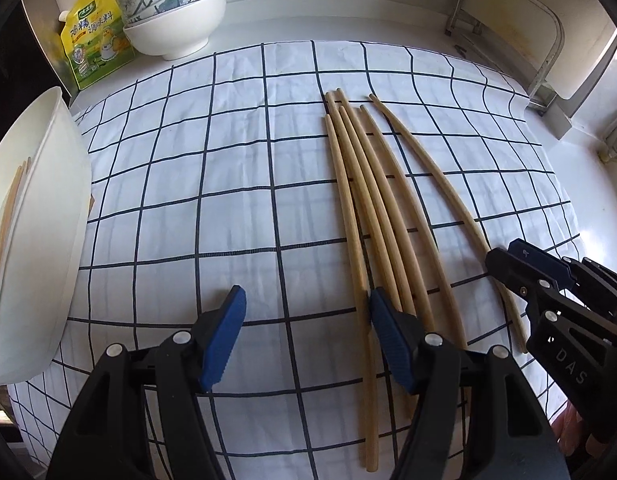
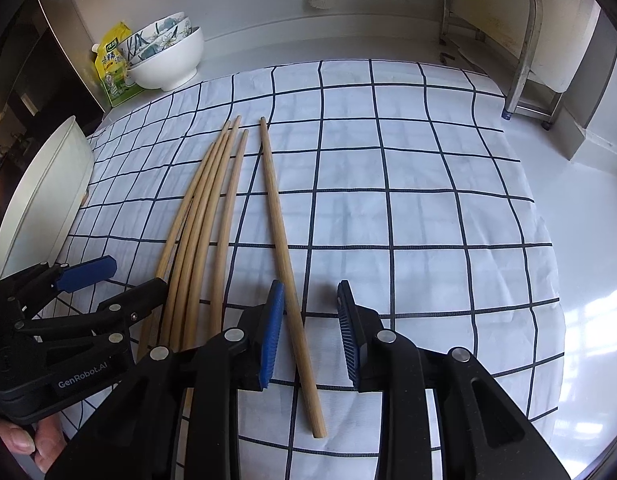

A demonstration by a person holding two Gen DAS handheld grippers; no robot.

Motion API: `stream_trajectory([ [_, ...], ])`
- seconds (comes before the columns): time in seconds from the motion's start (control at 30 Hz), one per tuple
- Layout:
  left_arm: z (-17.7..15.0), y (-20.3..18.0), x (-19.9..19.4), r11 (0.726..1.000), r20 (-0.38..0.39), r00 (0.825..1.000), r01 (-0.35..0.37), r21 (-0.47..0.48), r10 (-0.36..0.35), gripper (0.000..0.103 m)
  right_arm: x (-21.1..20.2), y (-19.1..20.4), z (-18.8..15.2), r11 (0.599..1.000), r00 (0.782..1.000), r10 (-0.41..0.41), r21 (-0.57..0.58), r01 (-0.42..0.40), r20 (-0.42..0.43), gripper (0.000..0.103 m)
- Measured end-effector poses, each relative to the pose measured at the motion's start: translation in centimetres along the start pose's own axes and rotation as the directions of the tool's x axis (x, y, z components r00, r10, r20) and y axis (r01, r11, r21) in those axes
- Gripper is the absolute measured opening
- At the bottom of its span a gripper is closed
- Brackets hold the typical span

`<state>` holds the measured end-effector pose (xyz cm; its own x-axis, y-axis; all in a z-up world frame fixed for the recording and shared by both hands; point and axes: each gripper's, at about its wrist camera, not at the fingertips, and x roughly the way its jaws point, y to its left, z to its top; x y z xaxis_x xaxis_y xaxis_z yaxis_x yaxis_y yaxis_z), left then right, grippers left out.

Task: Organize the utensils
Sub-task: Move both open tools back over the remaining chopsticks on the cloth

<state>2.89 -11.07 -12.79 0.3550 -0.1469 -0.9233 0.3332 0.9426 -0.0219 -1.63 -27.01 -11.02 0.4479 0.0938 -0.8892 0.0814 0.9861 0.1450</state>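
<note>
Left wrist view is taken up by a white cloth with a dark grid (image 1: pixel 236 168), spread over a pale counter. At the far left corner a stack of bowls (image 1: pixel 176 16) is seen, patterned ones nested in a plain white one, with a yellow seasoning packet (image 1: pixel 94 36) just beside it. Along the left edge of the cloth a large white tray (image 1: pixel 40 232) is tilted up, and pale sticks can be made out inside it. A metal rack (image 1: pixel 512 28) stands at the far right corner.

Six wooden chopsticks (image 1: pixel 372 216) are laid lengthwise on the cloth, right of its middle. All are plain, light tan and round. Five are bunched and partly overlapped, fanned out toward the far end; the sixth is set apart on the right side.

The left gripper (image 1: pixel 304 312) is held wide open above the near edge of the cloth, its blue pads empty. Its right finger is placed over the near ends of the bunch, which are partly hidden by it.

In the right wrist view the right gripper (image 2: pixel 310 308) is also spread apart, with the separate chopstick (image 2: pixel 284 256) lying between its fingers, close to the left pad (image 2: pixel 272 332); whether contact is made cannot be told. Nothing is clamped.
</note>
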Motion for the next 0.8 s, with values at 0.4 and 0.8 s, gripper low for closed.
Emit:
stream_trajectory([
  [0.4, 1.2, 1.5, 0.7, 0.999, 0.022, 0.999, -0.032, -0.044, 0.033, 0.063, 1.3, 1.3, 1.5, 0.995, 0.999, -0.047, -0.085, 0.048, 0.020, 0.028],
  [0.8, 1.4, 1.5, 0.2, 0.998, 0.035, 0.999, -0.001, -0.069, 0.003, 0.007, 1.8, 2.3, 1.9, 0.993, 1.000, -0.014, -0.114, 0.017, 0.022, 0.006],
])
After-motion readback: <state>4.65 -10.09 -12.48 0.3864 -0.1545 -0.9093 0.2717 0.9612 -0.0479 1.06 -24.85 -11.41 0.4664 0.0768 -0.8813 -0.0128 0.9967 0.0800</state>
